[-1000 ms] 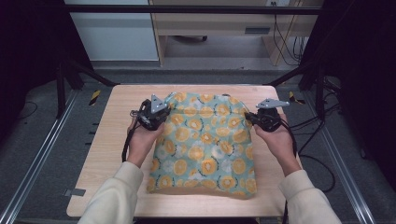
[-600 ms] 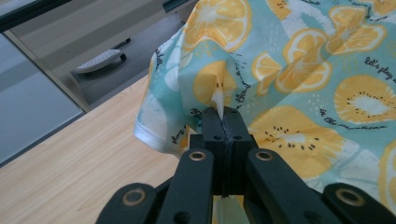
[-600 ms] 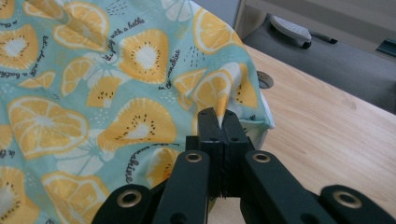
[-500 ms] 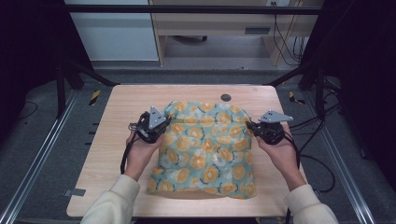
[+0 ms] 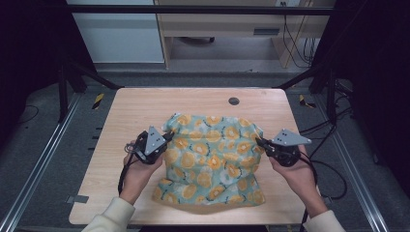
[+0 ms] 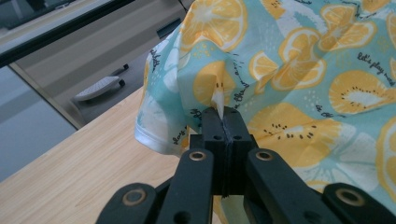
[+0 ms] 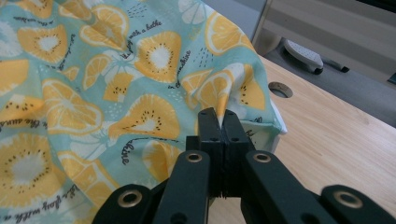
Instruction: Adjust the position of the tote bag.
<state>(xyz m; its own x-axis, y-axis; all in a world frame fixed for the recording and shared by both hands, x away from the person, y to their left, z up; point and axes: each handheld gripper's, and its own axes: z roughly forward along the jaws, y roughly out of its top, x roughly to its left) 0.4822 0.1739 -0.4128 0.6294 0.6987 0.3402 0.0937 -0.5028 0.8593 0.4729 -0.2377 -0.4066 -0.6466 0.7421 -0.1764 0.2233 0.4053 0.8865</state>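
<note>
**Cloth pinched at both far corners by closed tongs**

The cloth (image 5: 212, 159), light green with a print of orange and lemon slices, lies on the wooden table (image 5: 125, 116), a little toward the person's side of the middle. Its near edge rests flat on the wood, while the far part is lifted and gathered into soft folds.

The left tongs (image 5: 168, 137) are pressed together on the far left corner of the cloth. In the left gripper view the two black jaws meet with no gap, and a small peak of fabric (image 6: 217, 95) stands up out of them. The cloth hangs down from this point and its white hem is just above the table.

The right tongs (image 5: 258, 141) are closed in the same way on the far right corner. In the right gripper view a fold of fabric (image 7: 223, 100) comes out between the joined jaws.

A small dark round hole (image 5: 234, 101) is in the table beyond the cloth, well apart from it.
</note>
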